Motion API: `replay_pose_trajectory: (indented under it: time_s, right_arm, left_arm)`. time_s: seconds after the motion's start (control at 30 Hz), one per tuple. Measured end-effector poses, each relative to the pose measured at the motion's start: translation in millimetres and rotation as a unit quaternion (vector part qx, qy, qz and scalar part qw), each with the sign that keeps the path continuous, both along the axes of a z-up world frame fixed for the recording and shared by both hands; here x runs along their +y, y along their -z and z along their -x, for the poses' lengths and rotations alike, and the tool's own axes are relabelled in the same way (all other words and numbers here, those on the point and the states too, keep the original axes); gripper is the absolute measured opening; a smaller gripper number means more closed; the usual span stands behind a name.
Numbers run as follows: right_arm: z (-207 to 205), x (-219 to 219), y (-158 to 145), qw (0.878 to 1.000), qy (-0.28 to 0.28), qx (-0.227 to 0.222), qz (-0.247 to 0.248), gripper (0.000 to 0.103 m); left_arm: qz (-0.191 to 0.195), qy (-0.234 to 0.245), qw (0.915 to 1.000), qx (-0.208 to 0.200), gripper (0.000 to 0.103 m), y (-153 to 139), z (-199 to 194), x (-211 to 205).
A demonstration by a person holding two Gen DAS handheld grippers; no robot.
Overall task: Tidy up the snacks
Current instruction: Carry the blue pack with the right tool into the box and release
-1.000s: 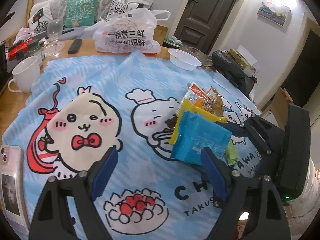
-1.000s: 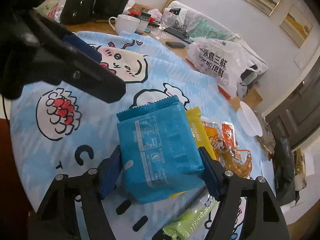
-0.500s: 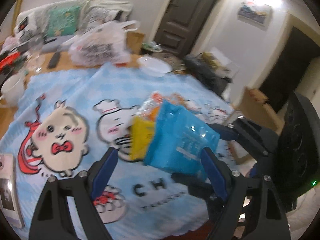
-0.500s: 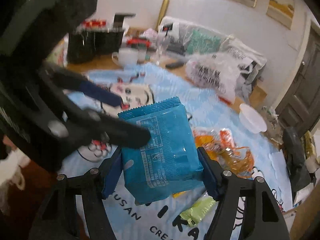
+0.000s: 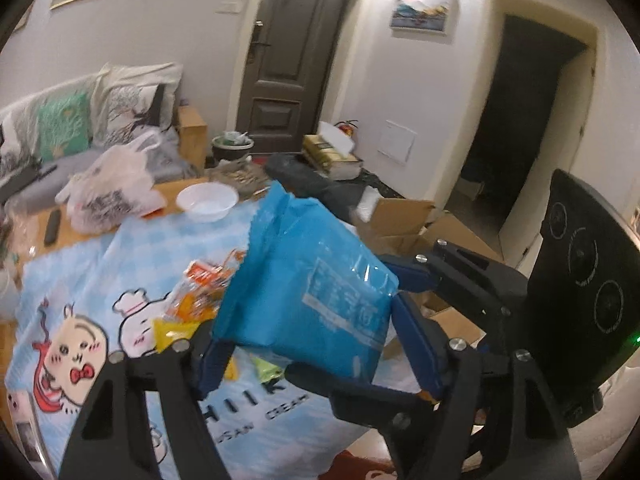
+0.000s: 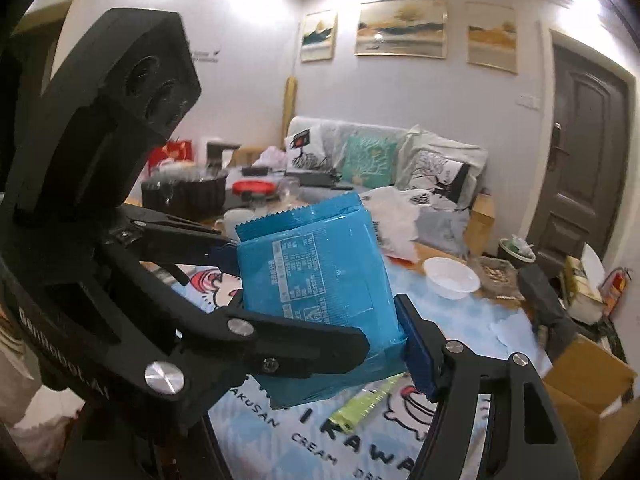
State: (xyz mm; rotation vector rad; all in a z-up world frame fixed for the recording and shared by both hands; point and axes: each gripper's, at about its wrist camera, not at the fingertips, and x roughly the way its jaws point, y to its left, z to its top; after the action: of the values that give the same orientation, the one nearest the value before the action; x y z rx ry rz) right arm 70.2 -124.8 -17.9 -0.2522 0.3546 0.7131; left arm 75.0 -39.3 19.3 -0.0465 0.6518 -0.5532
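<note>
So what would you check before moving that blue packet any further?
1. Packet clamped in right gripper: ok, held up off the cloth.
2. Left gripper gripping too: cannot tell; its fingers straddle the packet.
3. Packet undamaged: ok, no tear visible.
4. Other snacks out of the way: ok, lying on the cloth below.
5. Where it should go: cannot tell; an open box stands beside the table.

I've lifted the blue snack packet (image 6: 316, 300) off the cartoon tablecloth (image 5: 100, 280) in my right gripper (image 6: 320, 336); my left gripper (image 5: 316, 360) has come around it (previously it hovered wide beside the pile).
</note>
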Motion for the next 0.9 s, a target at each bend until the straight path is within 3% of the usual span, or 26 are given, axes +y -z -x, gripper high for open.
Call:
replay_pose_trajectory:
  time_s: [0.3,0.53,0.77,0.9]
  right_arm:
    - [4,-92,-16,0.997,0.065,0.003,-0.044,0.067]
    - [-5,-168,-5,0.988,0.133,0.03,-0.067,0.066]
    - [-21,-227,20,0.976,0.184,0.087,-0.075,0.066]
    - [-32,-240,30,0.971,0.196,0.114,-0.07,0.066]
  left_arm:
    - [-0.046,0.067,0.9966,-0.011,0.072,-19,-17,-108]
    - [-0.093,0.122,0.9881,-0.001,0.072,-6,-41,-199]
    - [-0.11,0.155,0.9815,0.027,0.071,16,-63,-248]
    - [-0.114,0.163,0.9789,0.047,0.071,29,-77,-259]
